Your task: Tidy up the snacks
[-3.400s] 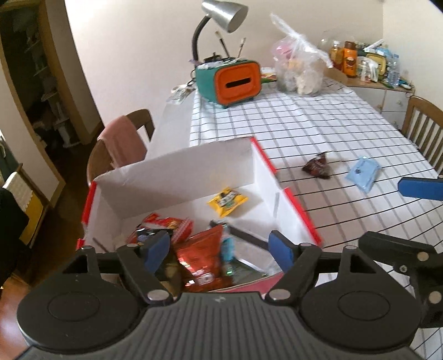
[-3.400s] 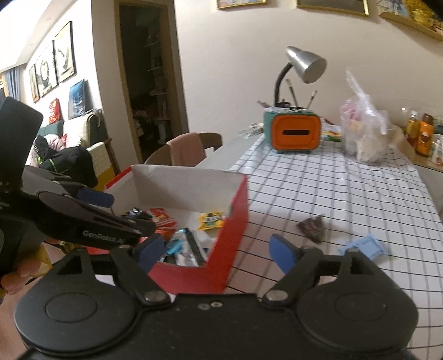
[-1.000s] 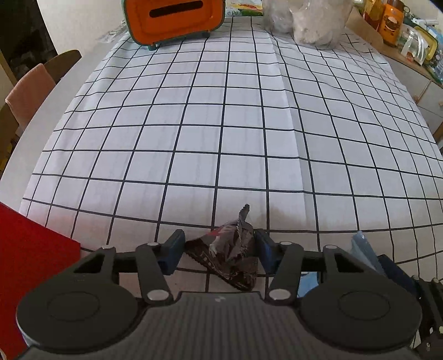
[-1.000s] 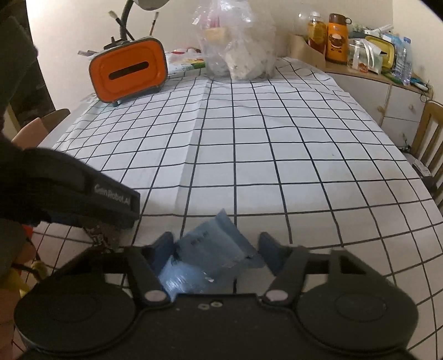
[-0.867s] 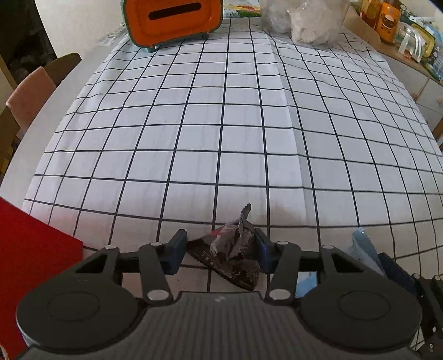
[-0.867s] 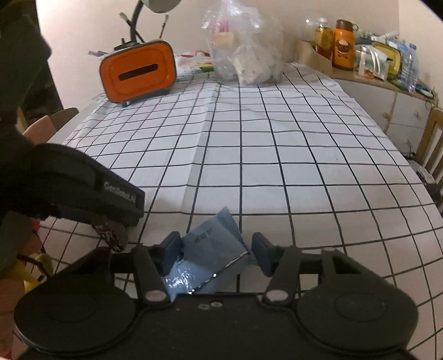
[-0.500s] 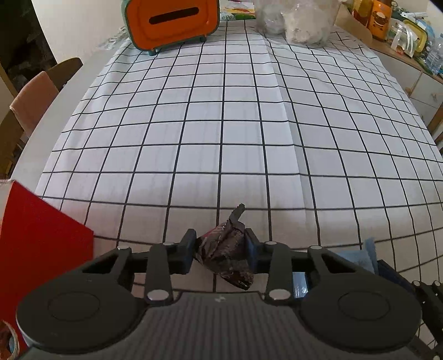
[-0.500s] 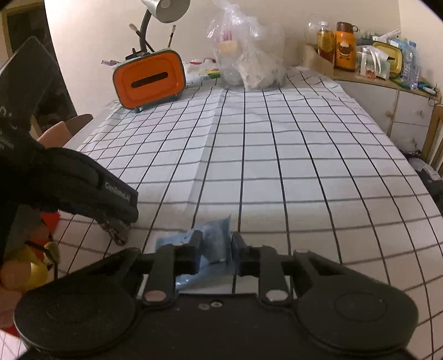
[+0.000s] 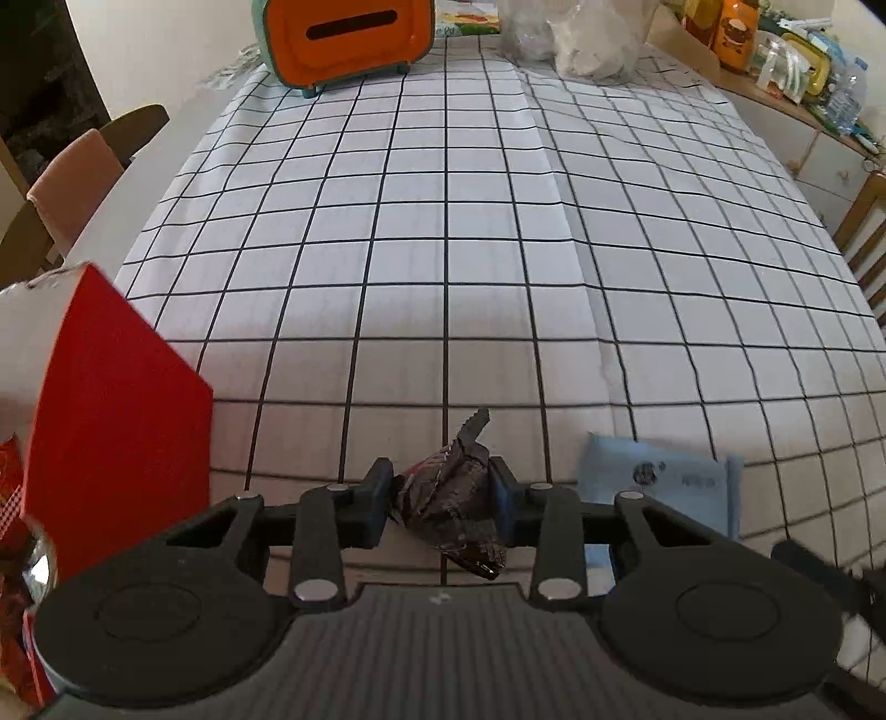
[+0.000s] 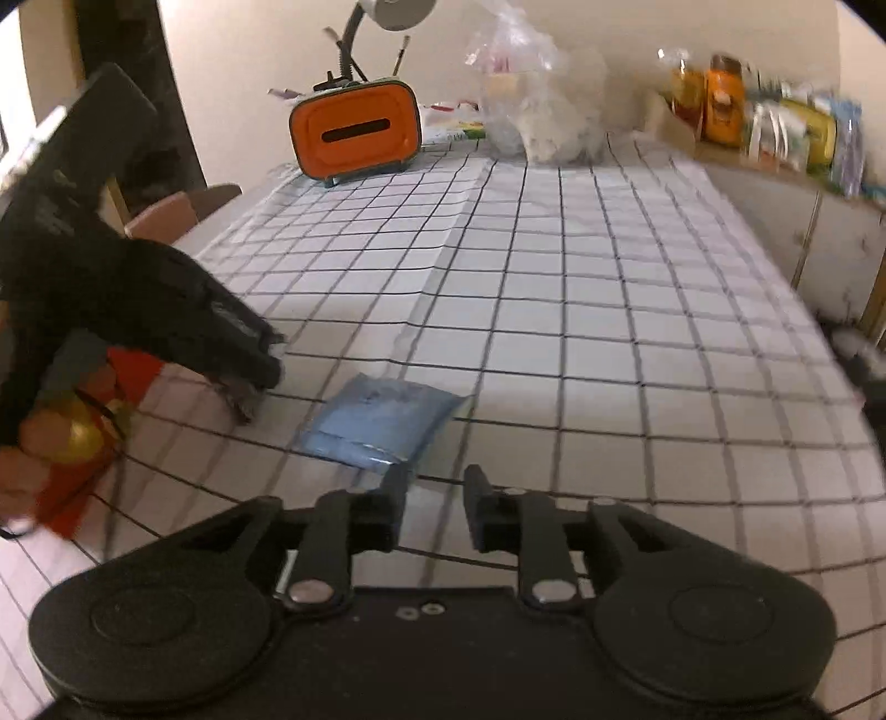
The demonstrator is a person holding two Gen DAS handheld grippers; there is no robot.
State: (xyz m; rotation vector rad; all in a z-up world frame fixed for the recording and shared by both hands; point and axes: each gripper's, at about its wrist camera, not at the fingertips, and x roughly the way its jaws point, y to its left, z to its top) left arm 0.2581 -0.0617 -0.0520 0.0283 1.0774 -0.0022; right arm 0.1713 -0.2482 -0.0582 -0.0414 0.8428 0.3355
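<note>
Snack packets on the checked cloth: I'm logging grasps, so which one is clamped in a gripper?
The dark crumpled wrapper: the left gripper, jaws just closed, pinches it. The light blue packet lies flat on the cloth, ungripped.

- The crumpled snack wrapper (image 9: 451, 507) sits between the fingers (image 9: 376, 498) of the left gripper (image 9: 437, 501), above the desk (image 9: 443, 249).
- The flat packet (image 10: 382, 423) lies on the desk just ahead of the right gripper (image 10: 434, 512).
- The box (image 9: 111, 432) stands at the desk's left edge.
- The lamp base (image 9: 343, 41) and plastic bag (image 10: 531, 105) stand at the far end.
</note>
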